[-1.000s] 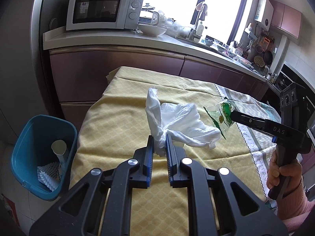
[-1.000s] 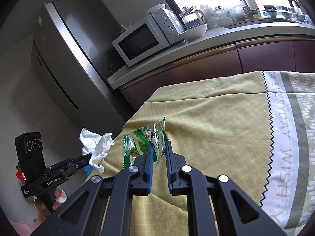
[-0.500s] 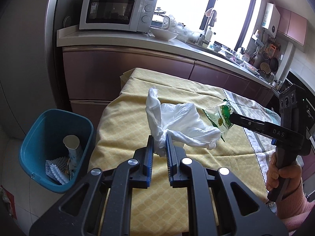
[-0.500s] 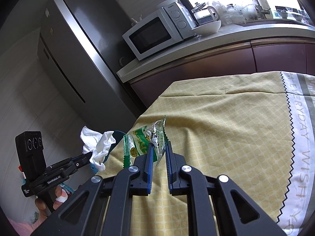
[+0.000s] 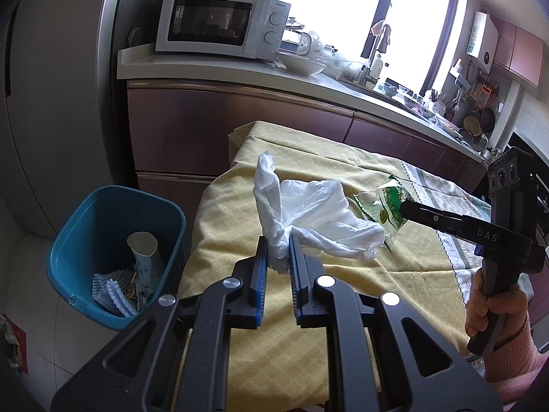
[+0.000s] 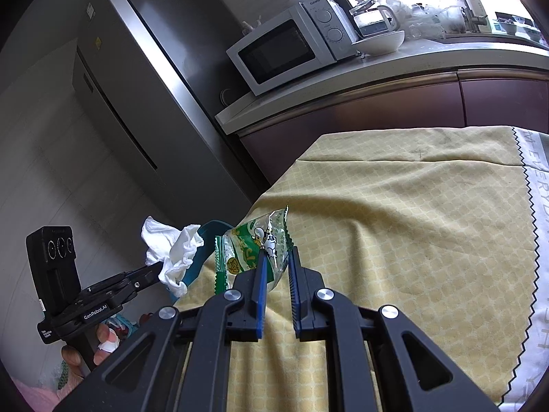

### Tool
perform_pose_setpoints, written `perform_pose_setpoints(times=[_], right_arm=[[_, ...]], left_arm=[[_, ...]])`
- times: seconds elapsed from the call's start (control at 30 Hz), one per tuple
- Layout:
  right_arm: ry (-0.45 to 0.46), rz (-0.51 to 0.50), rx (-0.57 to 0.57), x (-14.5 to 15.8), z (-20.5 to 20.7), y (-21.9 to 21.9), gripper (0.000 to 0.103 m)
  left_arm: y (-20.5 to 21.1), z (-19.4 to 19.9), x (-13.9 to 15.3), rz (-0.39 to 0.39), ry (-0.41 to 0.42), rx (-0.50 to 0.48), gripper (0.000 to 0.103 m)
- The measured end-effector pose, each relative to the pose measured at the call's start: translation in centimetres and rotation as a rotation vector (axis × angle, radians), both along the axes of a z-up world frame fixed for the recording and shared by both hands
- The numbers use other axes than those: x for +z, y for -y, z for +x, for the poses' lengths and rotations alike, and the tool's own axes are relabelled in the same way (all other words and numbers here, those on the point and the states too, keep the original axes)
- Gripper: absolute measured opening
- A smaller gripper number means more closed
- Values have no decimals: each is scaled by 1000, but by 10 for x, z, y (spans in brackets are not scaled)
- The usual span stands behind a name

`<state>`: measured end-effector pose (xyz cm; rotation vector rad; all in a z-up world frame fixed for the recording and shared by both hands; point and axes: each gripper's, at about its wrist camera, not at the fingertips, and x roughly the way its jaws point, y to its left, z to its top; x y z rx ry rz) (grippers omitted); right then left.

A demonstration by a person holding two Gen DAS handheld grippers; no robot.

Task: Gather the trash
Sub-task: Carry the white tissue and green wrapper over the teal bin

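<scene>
White tissue (image 5: 308, 213) between left jaws

Daylight glares through the window (image 5: 363, 17) (blown out); fisheye-bent edges.

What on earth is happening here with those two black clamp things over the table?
A person is clearing rubbish from a table with a yellow tablecloth, using a hand-held gripper in each hand. The left gripper has its jaws shut on a crumpled white tissue; the right gripper is shut on a green snack wrapper. A blue bin beside the table already holds a paper cup.
</scene>
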<state>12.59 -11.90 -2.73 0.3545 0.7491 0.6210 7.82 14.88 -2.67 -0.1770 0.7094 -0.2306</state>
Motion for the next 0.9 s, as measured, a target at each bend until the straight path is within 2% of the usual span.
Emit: perform_pose_setpoints(times=[0.9], right_arm=[[0, -16, 88, 0, 12, -50, 11]], left_arm=[[-34, -10, -2, 9, 6, 80, 13]])
